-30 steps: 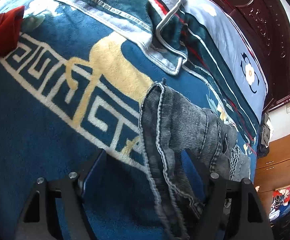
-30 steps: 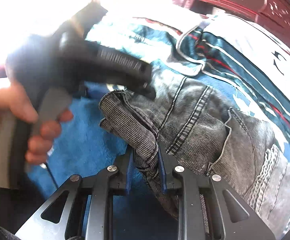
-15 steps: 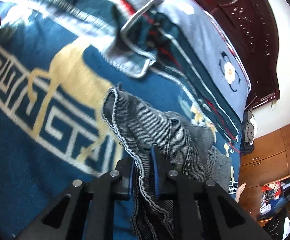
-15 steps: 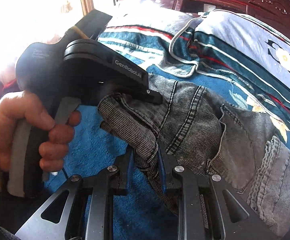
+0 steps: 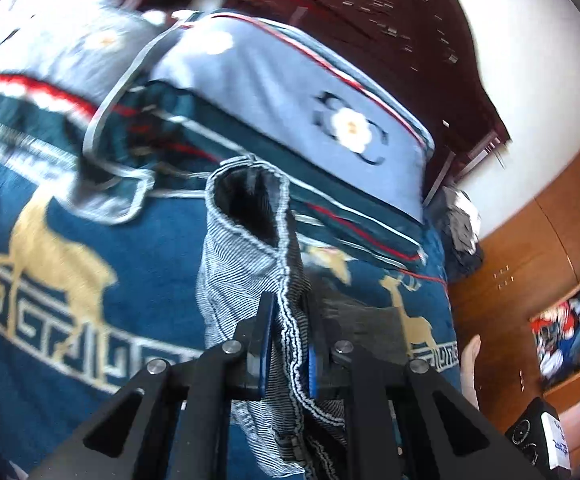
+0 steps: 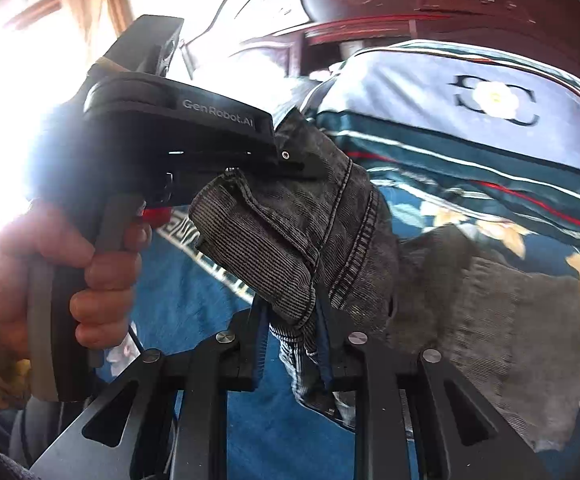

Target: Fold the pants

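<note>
I'm holding the pants (image 5: 250,248) up off the bed (image 5: 50,360) by the waistband so the legs are hanging straight for folding. Left gripper (image 5: 288,336) and right gripper (image 6: 292,320) are both pinching denim, side by side, keeping that edge taut.

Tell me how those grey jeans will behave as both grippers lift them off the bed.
The grey jeans are likely floppy: they droop between the left gripper and right gripper. Probably fairly heavy, since thick seamed denim trails onto the blue blanket. The ribbed hem probably resists slipping.
</note>
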`<state>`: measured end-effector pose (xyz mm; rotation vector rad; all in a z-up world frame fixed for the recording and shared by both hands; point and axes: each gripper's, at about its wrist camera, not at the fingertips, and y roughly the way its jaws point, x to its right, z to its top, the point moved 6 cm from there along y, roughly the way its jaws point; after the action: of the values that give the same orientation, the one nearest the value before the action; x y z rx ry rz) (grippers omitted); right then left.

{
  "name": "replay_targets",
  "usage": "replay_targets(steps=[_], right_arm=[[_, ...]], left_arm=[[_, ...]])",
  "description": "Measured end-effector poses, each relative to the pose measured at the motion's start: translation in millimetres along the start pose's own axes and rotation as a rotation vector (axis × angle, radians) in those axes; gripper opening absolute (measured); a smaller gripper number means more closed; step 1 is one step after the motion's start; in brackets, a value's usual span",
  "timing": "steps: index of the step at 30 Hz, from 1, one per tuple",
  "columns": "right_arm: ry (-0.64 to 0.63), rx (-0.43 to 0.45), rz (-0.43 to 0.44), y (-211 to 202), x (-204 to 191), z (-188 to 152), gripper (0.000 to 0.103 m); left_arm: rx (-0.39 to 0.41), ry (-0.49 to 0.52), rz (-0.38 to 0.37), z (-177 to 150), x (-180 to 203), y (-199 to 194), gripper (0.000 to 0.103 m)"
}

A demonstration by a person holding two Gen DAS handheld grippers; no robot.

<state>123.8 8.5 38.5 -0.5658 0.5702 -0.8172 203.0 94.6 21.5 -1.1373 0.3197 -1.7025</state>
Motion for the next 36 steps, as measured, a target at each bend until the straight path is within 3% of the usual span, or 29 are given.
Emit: replay_targets(steps=[7,14,22,26,28,32,34,36], right_arm=[[0.105,0.064,-0.033,-45.3,49.1,-4.9,0.019],[0.224,0.095,-0.071,-79.5,105.8,-23.5,0.019],[0.471,0.051,-0.087,-72.2,190.1,-72.8,0.019],[0.577,-0.006,-0.079,-53.9,218.1,-95.8,0.019],[0.618,-0.013,-0.071,-49.5,224.9,-102.0,0.019],[0.636,-0.012,-0.061,-44.7,229.5,-105.3,0.019],[0.64,-0.009,-0.06,-44.1,231.9,-104.8,0.021],[0.658,-0.006,-0.056,-45.5,234.0,-106.5,0.029]], left_arm=[[-0.037,0.129,-0.046,-5.6,83.6,27.0,0.014],[-0.131,0.265,-0.055,-36.2,163.9,86.2,0.014],[-0.297,0.324,0.056,-93.4,182.8,182.9,0.015],[-0.342,0.332,0.086,-111.9,181.4,208.7,0.019],[-0.349,0.325,0.069,-113.9,183.5,210.7,0.03],[-0.354,0.31,0.013,-104.5,191.1,195.3,0.044],[-0.314,0.333,-0.005,-95.7,193.0,173.6,0.062],[-0.255,0.365,-0.012,-87.7,188.1,143.7,0.07]])
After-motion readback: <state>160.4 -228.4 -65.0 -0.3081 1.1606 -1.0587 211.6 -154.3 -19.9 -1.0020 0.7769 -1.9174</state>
